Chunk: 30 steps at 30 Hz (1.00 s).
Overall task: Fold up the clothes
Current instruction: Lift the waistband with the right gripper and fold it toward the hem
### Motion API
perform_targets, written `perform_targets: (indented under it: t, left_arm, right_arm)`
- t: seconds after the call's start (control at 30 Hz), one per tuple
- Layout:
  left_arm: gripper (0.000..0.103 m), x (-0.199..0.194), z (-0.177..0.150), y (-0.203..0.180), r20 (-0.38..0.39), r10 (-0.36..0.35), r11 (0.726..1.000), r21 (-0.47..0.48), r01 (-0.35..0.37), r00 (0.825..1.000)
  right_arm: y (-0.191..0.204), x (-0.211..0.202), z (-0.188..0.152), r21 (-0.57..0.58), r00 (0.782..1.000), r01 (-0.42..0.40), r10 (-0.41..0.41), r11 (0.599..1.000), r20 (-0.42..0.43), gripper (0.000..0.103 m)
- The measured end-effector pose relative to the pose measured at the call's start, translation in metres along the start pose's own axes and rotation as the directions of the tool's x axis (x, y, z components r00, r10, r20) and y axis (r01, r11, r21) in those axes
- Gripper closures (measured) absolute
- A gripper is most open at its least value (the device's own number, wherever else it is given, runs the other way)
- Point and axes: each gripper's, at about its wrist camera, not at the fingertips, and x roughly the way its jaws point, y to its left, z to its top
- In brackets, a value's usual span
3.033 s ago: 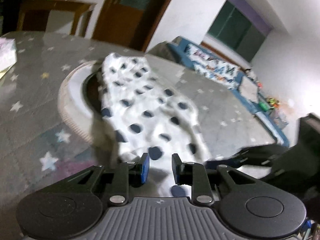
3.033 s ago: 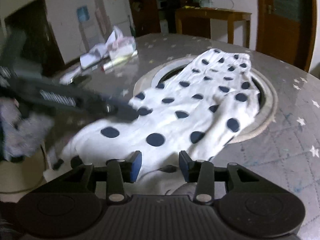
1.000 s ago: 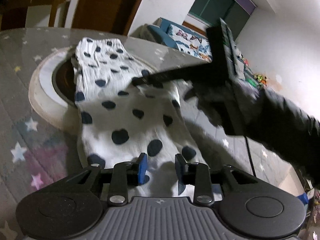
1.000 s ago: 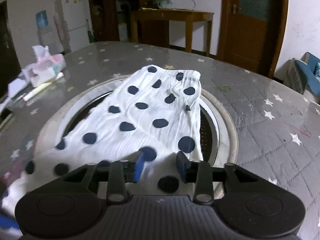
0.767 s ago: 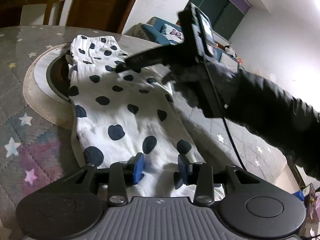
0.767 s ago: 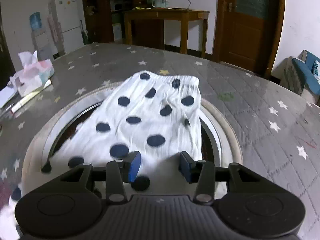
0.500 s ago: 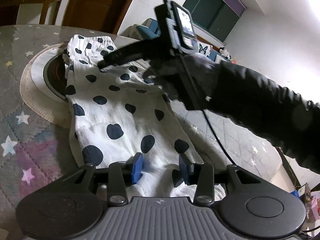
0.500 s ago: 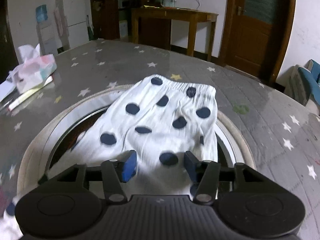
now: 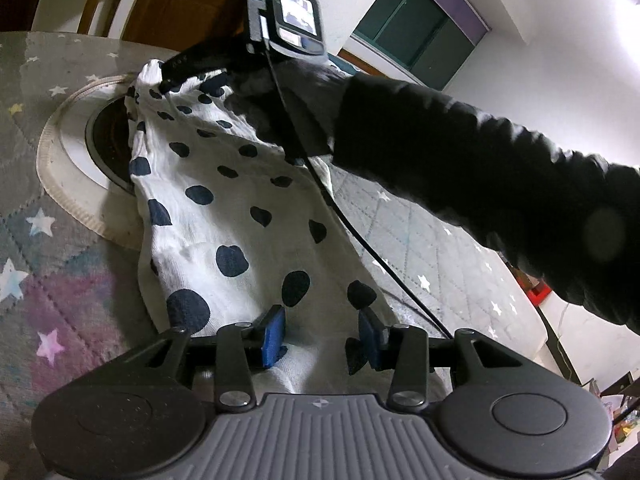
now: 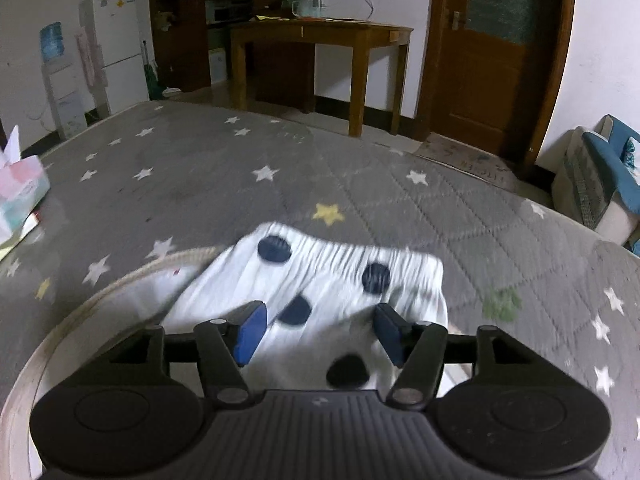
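We find the garment [image 9: 224,200] lying on the table [image 10: 400,216], its far end over the round inset [image 9: 76,168]. From the right wrist view: tissue box [image 10: 20,192] at nine o'clock, wooden desk [image 10: 320,36] at twelve, door [image 10: 496,40] at one, sofa [image 10: 604,176] at three.

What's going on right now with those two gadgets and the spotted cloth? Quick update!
Left hand-held gripper open, low over spotted garment. Right hand-held gripper open at its elastic waistband. Nothing in the way.
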Motion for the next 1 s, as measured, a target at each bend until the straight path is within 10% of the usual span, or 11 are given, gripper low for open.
perform_targets:
  t: [0.53, 1.0]
  left_arm:
    - [0.059, 0.001, -0.001, 0.004, 0.005, -0.014, 1.000, -0.024, 0.014, 1.000]
    - [0.058, 0.002, 0.003, 0.004, -0.017, -0.011, 0.999, -0.033, 0.011, 1.000]
  right_arm:
    - [0.021, 0.002, 0.006, -0.070, 0.999, -0.033, 0.033, 0.997, 0.001, 0.038]
    - [-0.063, -0.001, 0.006, 0.085, 0.996, -0.087, 0.085, 0.993, 0.029, 0.040]
